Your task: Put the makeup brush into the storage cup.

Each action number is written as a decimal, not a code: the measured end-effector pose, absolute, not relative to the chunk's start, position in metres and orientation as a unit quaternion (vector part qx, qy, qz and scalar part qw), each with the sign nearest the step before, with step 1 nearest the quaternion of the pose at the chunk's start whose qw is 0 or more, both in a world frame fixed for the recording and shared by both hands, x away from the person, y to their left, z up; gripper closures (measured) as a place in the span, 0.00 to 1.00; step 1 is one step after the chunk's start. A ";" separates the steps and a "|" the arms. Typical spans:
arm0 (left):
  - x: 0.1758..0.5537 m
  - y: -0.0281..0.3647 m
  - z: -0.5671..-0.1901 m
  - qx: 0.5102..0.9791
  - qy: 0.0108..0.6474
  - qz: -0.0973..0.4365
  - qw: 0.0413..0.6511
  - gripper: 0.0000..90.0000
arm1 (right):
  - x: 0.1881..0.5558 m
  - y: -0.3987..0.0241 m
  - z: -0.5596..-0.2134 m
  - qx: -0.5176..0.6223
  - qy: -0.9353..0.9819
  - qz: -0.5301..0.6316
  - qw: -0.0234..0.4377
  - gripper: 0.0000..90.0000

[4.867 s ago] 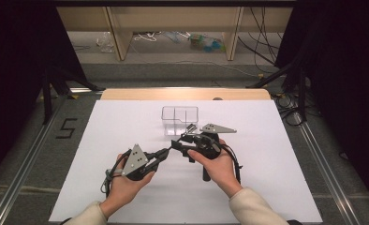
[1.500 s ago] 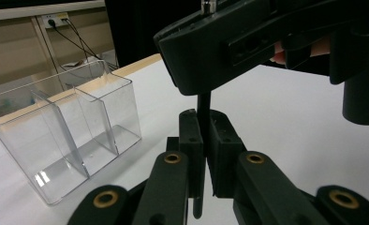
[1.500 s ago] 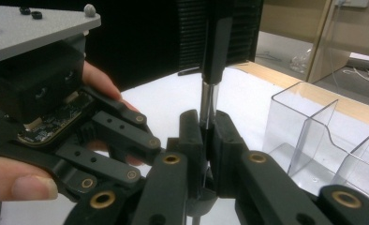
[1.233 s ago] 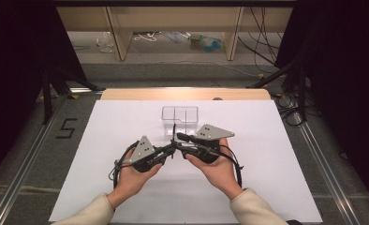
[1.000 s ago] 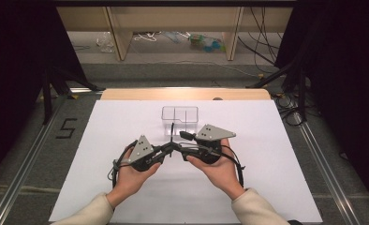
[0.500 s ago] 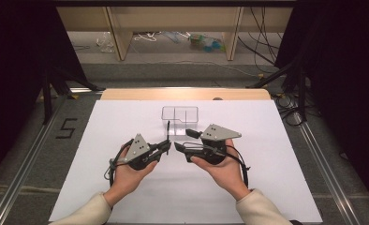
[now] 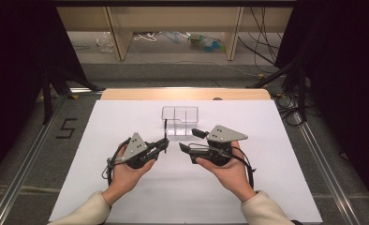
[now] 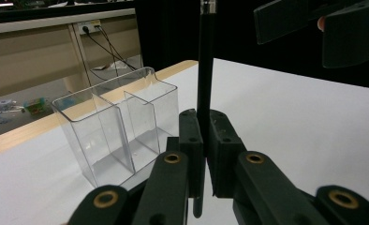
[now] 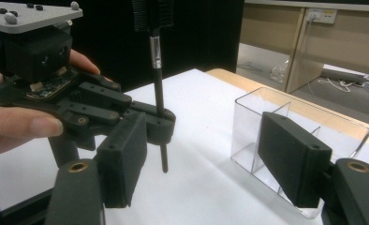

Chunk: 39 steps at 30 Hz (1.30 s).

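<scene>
This looks like a lab or test room. A table [image 7: 126, 93] with a white sheet [image 7: 276, 187] stands between dark curtains [image 7: 14, 70]. Black cables [image 7: 267, 51] lie on the grey floor [image 7: 56, 154], which has metal rails [image 7: 323, 164] and a number five [image 7: 66, 128] marked on it

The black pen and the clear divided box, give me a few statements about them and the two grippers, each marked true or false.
1. The left gripper is shut on the black pen. True.
2. The pen lies flat on the white table sheet. False: it stands upright in the left jaws.
3. The clear divided box holds several pens. False: its compartments look empty.
4. The right gripper has open jaws with nothing between them. True; they have just been opening.
5. The box stands on the white sheet beyond both grippers. True.
</scene>
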<state>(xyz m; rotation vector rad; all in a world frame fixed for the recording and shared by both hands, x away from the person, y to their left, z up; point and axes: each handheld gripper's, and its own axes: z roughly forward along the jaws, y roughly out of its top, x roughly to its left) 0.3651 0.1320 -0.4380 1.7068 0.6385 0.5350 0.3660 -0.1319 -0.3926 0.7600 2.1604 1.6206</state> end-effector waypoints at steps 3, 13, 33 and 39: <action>0.365 0.132 -0.437 0.730 0.275 0.228 0.583 0.95 | 0.365 -0.134 -0.393 0.270 0.757 0.570 0.169 0.35; 0.365 0.132 -0.435 0.729 0.273 0.231 0.584 0.95 | 0.362 -0.142 -0.392 0.272 0.752 0.575 0.173 0.31; 0.367 0.136 -0.434 0.724 0.277 0.239 0.585 0.95 | 0.352 -0.167 -0.392 0.276 0.744 0.580 0.184 0.28; 0.368 0.137 -0.434 0.723 0.280 0.240 0.585 0.95 | 0.347 -0.177 -0.391 0.278 0.742 0.579 0.192 0.28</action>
